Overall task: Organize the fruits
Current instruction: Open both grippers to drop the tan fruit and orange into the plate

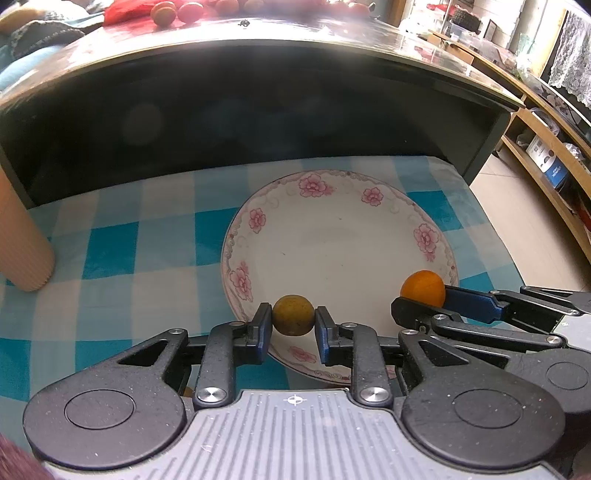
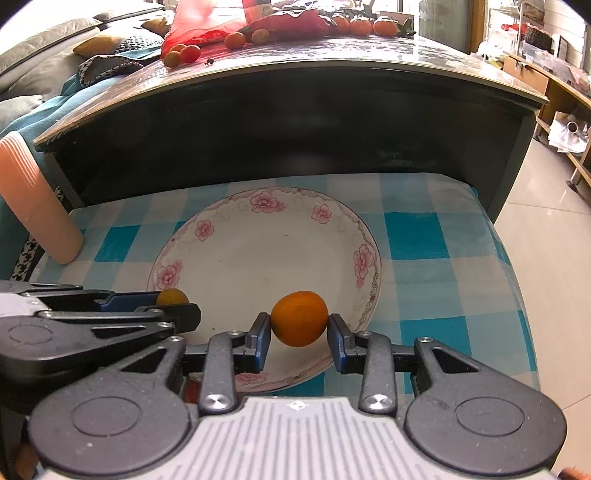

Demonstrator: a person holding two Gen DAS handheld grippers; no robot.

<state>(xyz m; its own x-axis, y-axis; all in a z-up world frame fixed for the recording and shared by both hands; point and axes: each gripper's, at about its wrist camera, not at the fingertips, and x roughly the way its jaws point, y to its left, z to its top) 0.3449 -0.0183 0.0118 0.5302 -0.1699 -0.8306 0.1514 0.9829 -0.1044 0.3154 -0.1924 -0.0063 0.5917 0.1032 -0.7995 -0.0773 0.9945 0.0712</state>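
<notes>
**Two small fruits held over the flowered plate**

The left hand-held gripper (image 1: 294,320) is closed on a dull yellow-green fruit (image 1: 293,315), its blue pads pressing the fruit from both sides. The fruit hangs over the near rim of the white plate (image 1: 332,236) with pink flowers, which lies just ahead of the fingertips.

The right hand-held gripper (image 2: 299,325) is clamped the same way on a brighter orange fruit (image 2: 299,318), also above the plate's near edge. Seen from the left hand-held gripper, the right one sits close on its right side, the two fruits near each other but apart.

The plate rests on a blue-and-white checked cloth (image 1: 122,251). Beyond both hand-held grippers stands a dark worktop (image 2: 332,55), with more small orange and red fruits (image 2: 236,40) and a red bag (image 2: 207,22) on top. A ribbed peach-coloured cylinder (image 1: 22,240) stands off to the left of the left hand-held gripper.
</notes>
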